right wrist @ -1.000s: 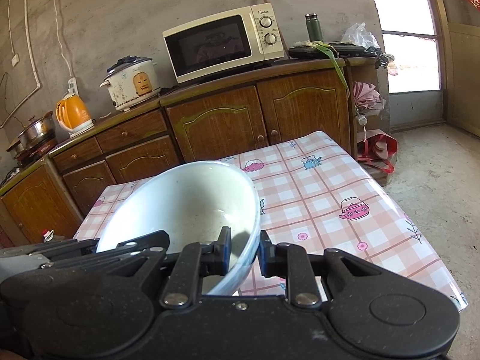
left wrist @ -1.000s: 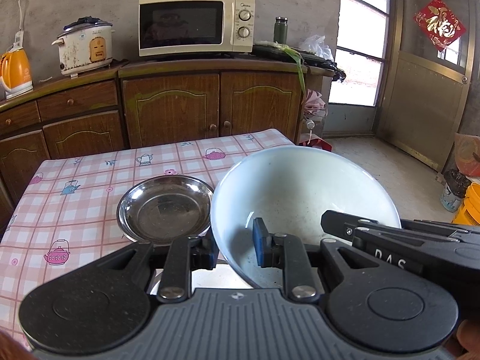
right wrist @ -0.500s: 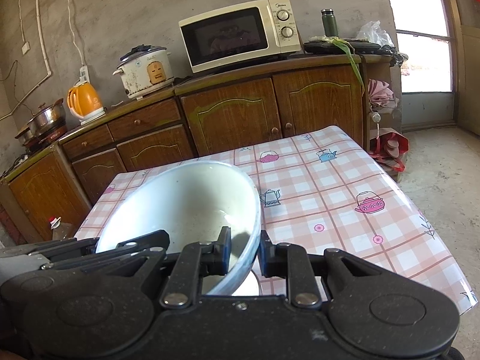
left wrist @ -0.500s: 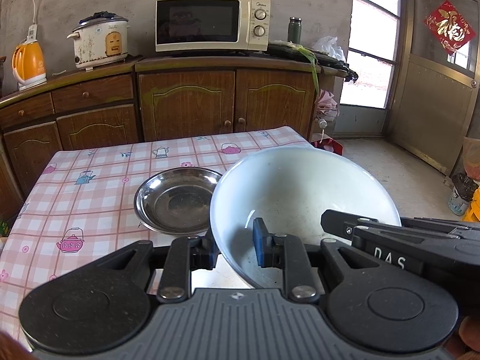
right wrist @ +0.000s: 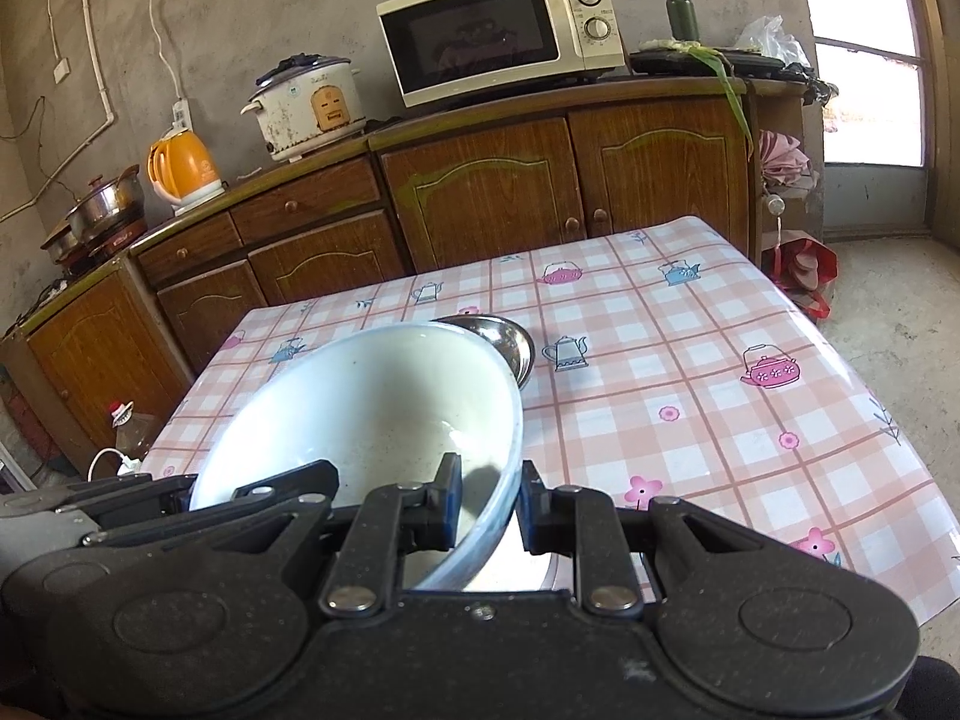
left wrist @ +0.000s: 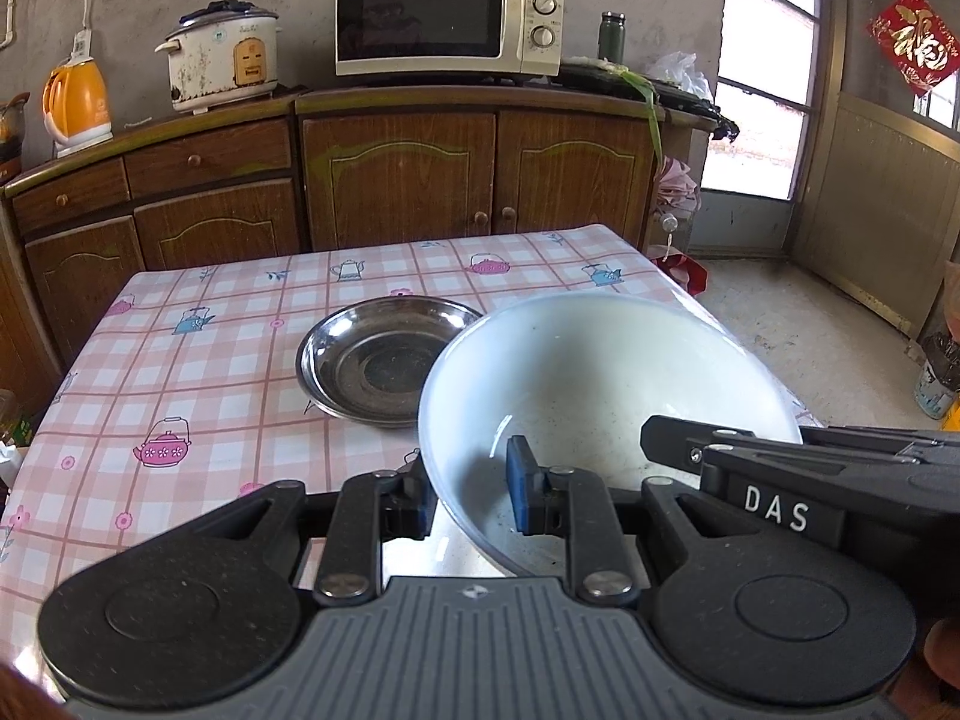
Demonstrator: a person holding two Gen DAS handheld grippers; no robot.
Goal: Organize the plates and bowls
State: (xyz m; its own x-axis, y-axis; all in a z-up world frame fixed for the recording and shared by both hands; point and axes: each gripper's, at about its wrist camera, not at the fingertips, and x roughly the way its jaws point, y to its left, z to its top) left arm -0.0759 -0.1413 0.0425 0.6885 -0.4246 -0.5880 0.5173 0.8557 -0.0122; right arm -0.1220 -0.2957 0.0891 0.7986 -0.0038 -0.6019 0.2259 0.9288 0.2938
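White bowl (left wrist: 606, 384) held above near edge of table (right wrist: 750, 438), clamped on opposite sides of its rim by both grippers. Left gripper (left wrist: 468, 495) clenched on left rim, one blue pad (left wrist: 521, 489) inside the wall, the other outside. Right gripper (right wrist: 489, 504) clenched likewise on right rim, inner finger (right wrist: 447, 501) against the white interior. Mouth of bowl turned upward and tipped toward the cameras, far rim standing higher than near rim; round in outline, so no long axis to report. Interior empty, faintly speckled with dark specks. Second gripper's black body visible at the edge of each wrist view, lettered "DAS" in the left view.

Stainless steel plate (left wrist: 384, 357) lying flat on table just beyond bowl, partly covered by its rim in both views; whether touching, not determinable. Another shiny metal surface glimpsed directly beneath bowl, between the fingers.

Table covered with pink checked cloth printed with teapots and flowers. Behind, wooden cabinets (left wrist: 414, 174) along a bare grey wall, carrying cream microwave (left wrist: 447, 18), white rice cooker (left wrist: 225, 57), orange kettle (left wrist: 78, 102) and green flask (left wrist: 612, 36). Steel pot (right wrist: 105, 204) on cooktop at far left in right view. Window and door with red paper ornament (left wrist: 915, 48) at right; concrete floor.
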